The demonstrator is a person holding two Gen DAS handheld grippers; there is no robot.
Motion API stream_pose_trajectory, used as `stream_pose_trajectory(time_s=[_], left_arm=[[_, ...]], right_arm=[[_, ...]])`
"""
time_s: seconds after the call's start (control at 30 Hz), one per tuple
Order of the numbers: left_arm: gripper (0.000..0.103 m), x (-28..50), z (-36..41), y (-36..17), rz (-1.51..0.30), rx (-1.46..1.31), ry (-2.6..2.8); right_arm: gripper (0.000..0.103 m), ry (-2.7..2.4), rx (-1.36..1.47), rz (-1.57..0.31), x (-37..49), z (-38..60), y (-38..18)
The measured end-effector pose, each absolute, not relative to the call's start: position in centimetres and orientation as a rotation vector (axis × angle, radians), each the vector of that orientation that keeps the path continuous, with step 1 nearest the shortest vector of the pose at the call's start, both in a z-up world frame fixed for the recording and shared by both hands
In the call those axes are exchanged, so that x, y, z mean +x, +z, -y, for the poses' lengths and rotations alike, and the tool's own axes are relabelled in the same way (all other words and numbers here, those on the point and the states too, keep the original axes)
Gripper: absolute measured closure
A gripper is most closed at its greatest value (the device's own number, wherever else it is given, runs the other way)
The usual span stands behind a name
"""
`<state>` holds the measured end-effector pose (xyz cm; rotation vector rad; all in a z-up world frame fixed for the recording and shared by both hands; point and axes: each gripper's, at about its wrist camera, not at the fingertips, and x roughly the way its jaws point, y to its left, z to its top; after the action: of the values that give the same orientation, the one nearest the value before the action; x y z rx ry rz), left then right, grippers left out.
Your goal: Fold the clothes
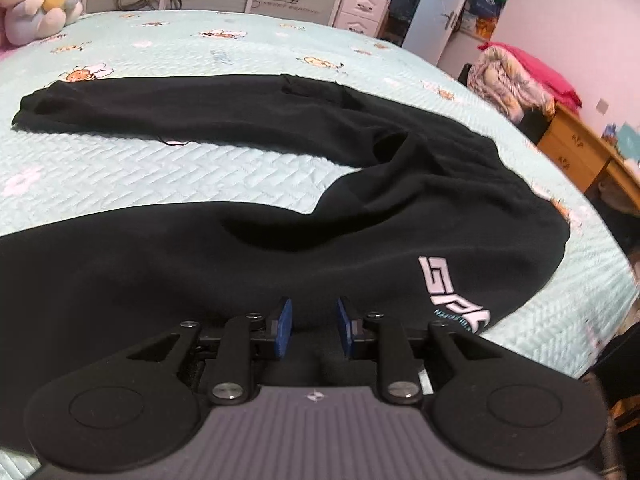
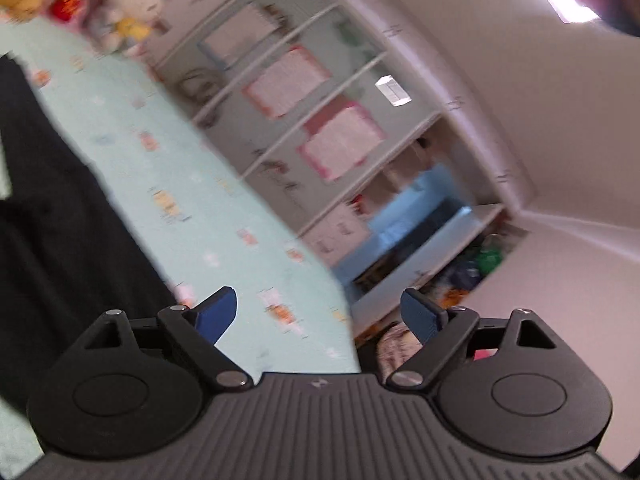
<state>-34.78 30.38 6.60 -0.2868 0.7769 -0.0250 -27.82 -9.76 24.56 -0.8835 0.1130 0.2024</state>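
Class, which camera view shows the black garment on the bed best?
The left wrist view: the black garment lies spread across the bed, white logo visible. The right wrist view shows only a blurred dark edge of it.

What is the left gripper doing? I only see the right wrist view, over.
Observer: The left gripper is low over the black trousers near the bed's front edge, jaws narrowly apart with black cloth between them.
Operator: Are the trousers spread out?
Observer: Roughly. One leg runs left across the teal bedspread, the rest is rumpled.
Operator: Any marking on them?
Observer: White lettering sits just right of the jaws.
Operator: Anything else on the bed?
Observer: A plush cat toy at the far left corner.
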Motion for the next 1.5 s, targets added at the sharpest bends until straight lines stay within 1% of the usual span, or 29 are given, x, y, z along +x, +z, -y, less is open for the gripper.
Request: stream_pose_trajectory(time_s=[0.13, 0.23, 0.27, 0.33, 0.37, 0.4, 0.43, 0.47, 0.57, 0.67, 0.73, 0.83, 0.93, 0.97, 1.0, 1.13, 1.23, 1.33, 1.5], left_arm=[[0.066, -35.1, -31.2, 6.9, -0.778, -0.332, 0.03], [0.056, -35.4, -31.5, 7.3, -0.779, -0.341, 0.079], [0.049, -35.5, -31.6, 7.4, -0.782, -0.337, 0.098], [0.045, -35.7, -31.7, 7.7, -0.778, -0.329, 0.127], [0.041, -35.7, -31.6, 7.9, -0.776, -0.328, 0.14], [0.034, -35.6, -31.6, 8.1, -0.777, -0.327, 0.156], [0.032, -35.5, -31.5, 8.3, -0.779, -0.327, 0.172], [0.029, -35.4, -31.4, 8.5, -0.781, -0.328, 0.186], [0.029, -34.8, -31.0, 8.8, -0.821, -0.344, 0.216], [0.029, -34.0, -30.4, 9.1, -0.869, -0.359, 0.234], [0.028, -33.6, -30.2, 9.3, -0.884, -0.378, 0.236], [0.025, -33.1, -29.9, 9.6, -0.888, -0.409, 0.251], [0.024, -32.1, -29.4, 10.3, -0.905, -0.405, 0.289], [0.024, -31.7, -29.1, 10.7, -0.909, -0.39, 0.299], [0.024, -31.2, -28.7, 11.1, -0.913, -0.369, 0.309], [0.023, -30.2, -26.9, 13.7, -0.851, -0.324, 0.343], [0.022, -29.9, -25.5, 15.3, -0.765, -0.356, 0.381], [0.021, -28.9, -23.4, 16.5, -0.729, -0.32, 0.376], [0.021, -27.5, -19.6, 17.4, -0.711, -0.207, 0.303]], right_arm=[[0.013, 0.238, -0.981, -0.206, -27.8, 7.5, 23.5], [0.013, 0.265, -1.054, -0.277, -27.7, 5.7, 22.7], [0.013, 0.277, -1.055, -0.293, -26.9, 5.3, 22.7], [0.013, 0.284, -1.093, -0.328, -24.6, 4.2, 22.1], [0.013, 0.296, -1.115, -0.341, -23.2, 3.9, 21.7], [0.013, 0.314, -1.126, -0.349, -22.1, 3.4, 21.5], [0.013, 0.351, -1.129, -0.369, -21.0, 2.9, 21.2], [0.013, 0.4, -1.129, -0.434, -19.8, 2.5, 20.5], [0.013, 0.533, -1.112, -0.696, -15.7, 1.3, 17.5], [0.013, 0.584, -1.092, -0.86, -12.9, 0.2, 13.9], [0.013, 0.636, -1.029, -0.997, -11.0, -0.1, 12.2], [0.013, 0.653, -0.957, -1.193, -8.0, -0.7, 9.3], [0.013, 0.594, -0.991, -1.363, -5.9, -0.3, 4.9], [0.009, 0.585, -0.966, -1.408, -5.1, 0.4, 3.8], [0.0, 0.588, -0.93, -1.423, -4.4, 1.0, 3.5], [0.001, 0.649, -0.817, -1.467, -2.8, 2.7, 3.3], [0.001, 0.707, -0.79, -1.455, -2.7, 3.1, 3.3], [0.0, 0.74, -0.742, -1.457, -2.4, 3.6, 3.4], [0.0, 0.799, -0.678, -1.361, -3.3, 4.9, 4.0]])
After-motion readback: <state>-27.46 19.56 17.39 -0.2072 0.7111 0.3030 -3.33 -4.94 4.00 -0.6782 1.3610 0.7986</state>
